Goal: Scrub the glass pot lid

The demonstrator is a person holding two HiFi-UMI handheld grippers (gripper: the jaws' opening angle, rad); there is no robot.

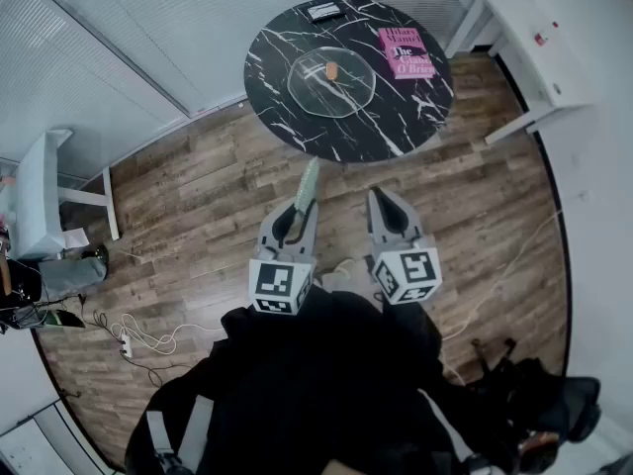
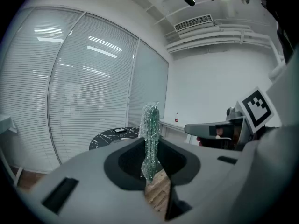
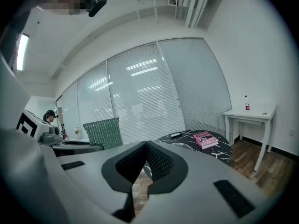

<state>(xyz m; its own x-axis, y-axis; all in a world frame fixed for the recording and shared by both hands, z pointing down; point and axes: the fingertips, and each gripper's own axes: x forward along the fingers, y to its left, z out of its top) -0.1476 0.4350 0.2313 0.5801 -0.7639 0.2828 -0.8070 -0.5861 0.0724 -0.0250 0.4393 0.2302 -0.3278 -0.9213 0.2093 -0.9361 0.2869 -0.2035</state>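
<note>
The glass pot lid [image 1: 346, 92] lies flat near the middle of a round black marble desk [image 1: 282, 47], with its orange knob [image 1: 332, 70] facing up. Nothing touches it. A pink book [image 1: 406, 51] lies just beside it toward the desk's right edge, and a small dark flat device [image 1: 323, 11] sits at the far rim.

Both tools hang over the wooden floor [image 1: 188, 181] on the near side of the desk, well apart from the lid. The left hand-held gripper [image 1: 299, 212] has its jaws pinched on a green, glittery scrubbing pad [image 2: 150, 122], which stands upright out of the jaws and points toward the desk. The right hand-held gripper [image 3: 145, 147] sits just beside it with its jaws pressed together and nothing between them.

A white side desk [image 3: 250, 115] stands by the wall to the right and carries a small bottle [image 3: 246, 102]. A white cable [image 1: 138, 336] trails across the floor at the lower left.
</note>
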